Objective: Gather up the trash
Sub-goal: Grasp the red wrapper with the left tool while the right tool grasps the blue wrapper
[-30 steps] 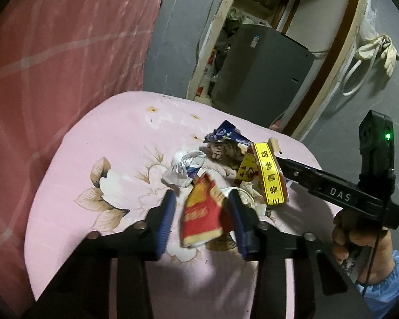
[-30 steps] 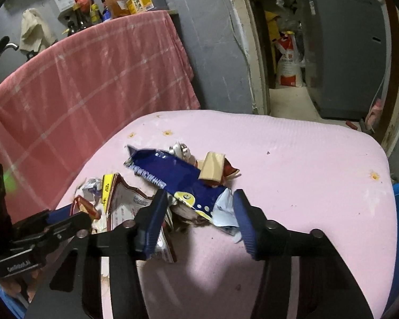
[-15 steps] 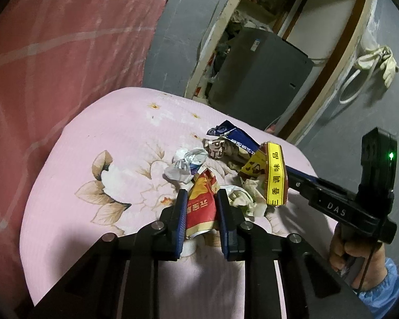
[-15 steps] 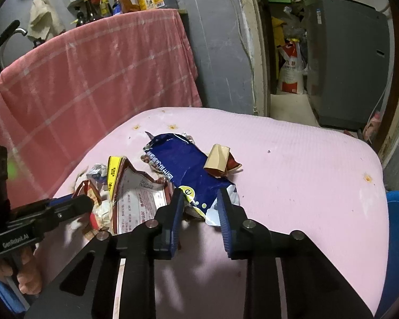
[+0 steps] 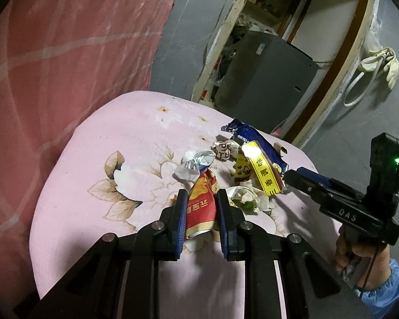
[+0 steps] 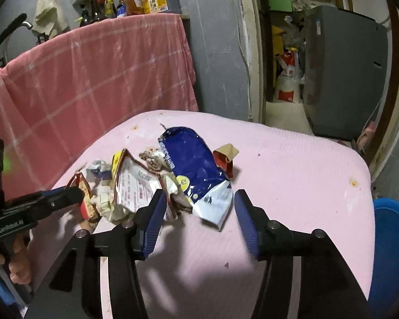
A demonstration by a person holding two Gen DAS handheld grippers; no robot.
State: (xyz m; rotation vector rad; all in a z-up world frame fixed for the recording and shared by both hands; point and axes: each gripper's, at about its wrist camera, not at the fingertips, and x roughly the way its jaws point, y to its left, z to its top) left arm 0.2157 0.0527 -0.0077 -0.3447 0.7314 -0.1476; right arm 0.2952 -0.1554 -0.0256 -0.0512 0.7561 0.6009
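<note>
Left gripper [image 5: 199, 199] clamped on one red wrapper [image 5: 201, 207]; right gripper [image 6: 199, 204] opening, blue bag [image 6: 196, 170] between, unpressed.

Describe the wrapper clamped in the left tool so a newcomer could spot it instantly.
Find the pink flowered cushion with a litter pile on it. At the pile's near edge, the left tool is shut on a crumpled red and orange snack wrapper. Unlike the big dark blue foil bag and the yellow-striped packet behind it, it is red with white characters.
</note>
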